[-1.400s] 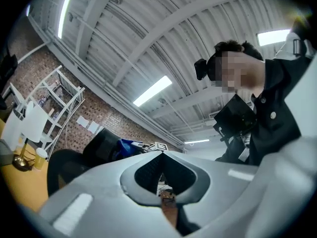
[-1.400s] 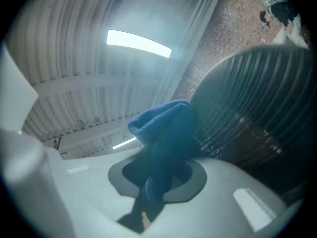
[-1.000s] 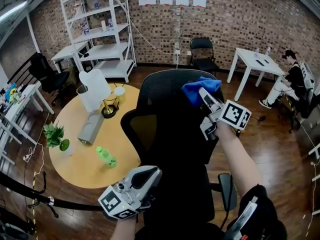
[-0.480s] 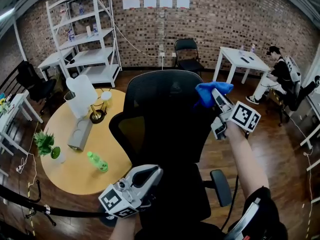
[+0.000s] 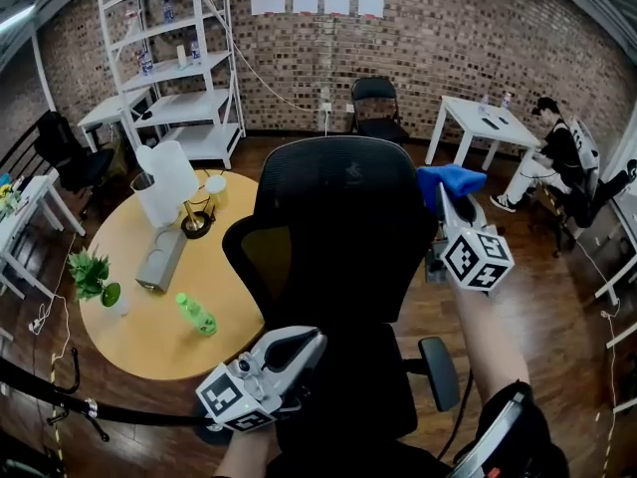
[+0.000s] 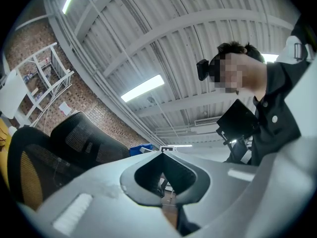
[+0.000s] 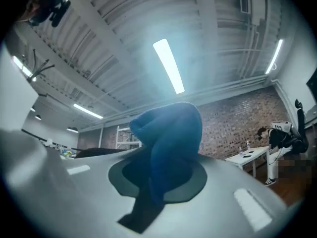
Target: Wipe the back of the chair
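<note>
The black mesh office chair point(image 5: 338, 227) stands right in front of me, its back facing me. My right gripper point(image 5: 450, 199) is shut on a blue cloth point(image 5: 450, 178) and holds it at the upper right edge of the chair back. In the right gripper view the blue cloth point(image 7: 171, 133) bulges out from between the jaws of the right gripper point(image 7: 157, 180). My left gripper point(image 5: 297, 347) hangs low beside the seat, shut and with nothing in it. In the left gripper view the left gripper point(image 6: 162, 155) points up, with the chair point(image 6: 74, 138) at the left.
A round wooden table point(image 5: 139, 327) stands left of the chair with a green bottle point(image 5: 195, 313), a small plant point(image 5: 92, 275) and a white jug point(image 5: 169, 182). White shelves point(image 5: 179, 58) stand at the back left. At the right are a white table point(image 5: 493, 122) and a seated person point(image 5: 557, 157).
My right gripper has carried the blue cloth to the right, from the top right of the chair back to its right edge. The left gripper has stayed put.
</note>
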Motion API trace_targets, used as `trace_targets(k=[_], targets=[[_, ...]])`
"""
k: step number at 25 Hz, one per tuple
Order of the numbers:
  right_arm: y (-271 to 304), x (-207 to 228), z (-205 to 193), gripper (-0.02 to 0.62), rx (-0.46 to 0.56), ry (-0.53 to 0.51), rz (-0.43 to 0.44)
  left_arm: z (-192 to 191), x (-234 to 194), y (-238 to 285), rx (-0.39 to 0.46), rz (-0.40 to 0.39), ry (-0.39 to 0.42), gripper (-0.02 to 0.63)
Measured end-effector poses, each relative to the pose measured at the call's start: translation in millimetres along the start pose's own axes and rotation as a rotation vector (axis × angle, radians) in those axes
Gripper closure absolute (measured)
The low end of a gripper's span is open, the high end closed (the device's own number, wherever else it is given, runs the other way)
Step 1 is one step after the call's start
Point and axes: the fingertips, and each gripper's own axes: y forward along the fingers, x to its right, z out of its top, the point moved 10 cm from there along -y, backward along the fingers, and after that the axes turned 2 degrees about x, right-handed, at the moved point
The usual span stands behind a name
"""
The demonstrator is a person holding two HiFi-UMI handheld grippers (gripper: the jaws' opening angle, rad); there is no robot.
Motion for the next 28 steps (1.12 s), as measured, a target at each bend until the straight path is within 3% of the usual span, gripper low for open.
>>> trace_targets(k=[6,10,20,28], targets=[[30.8,-40.7,-40.9,0.537,-0.095,-0.065,0.089,7.7,5.6,-19.3,0.012,0.062,0.019,0.609],[46.7,-70.6,-64.9,0.537,-0.172,-0.074,0.209,12.4,10.5,-30.5,0.013,0.104,0.036,0.609],[69.6,-155.0,-104.1,0.537,-0.225,0.021,0.422,32.1,20.8,-50.6,0.043,0.175,0.082,0.609],[71.7,-202.0,-123.8,0.537,-0.231,0.084,0.527,36.2,26.5,-65.2,0.037,0.222,0.106,0.609]])
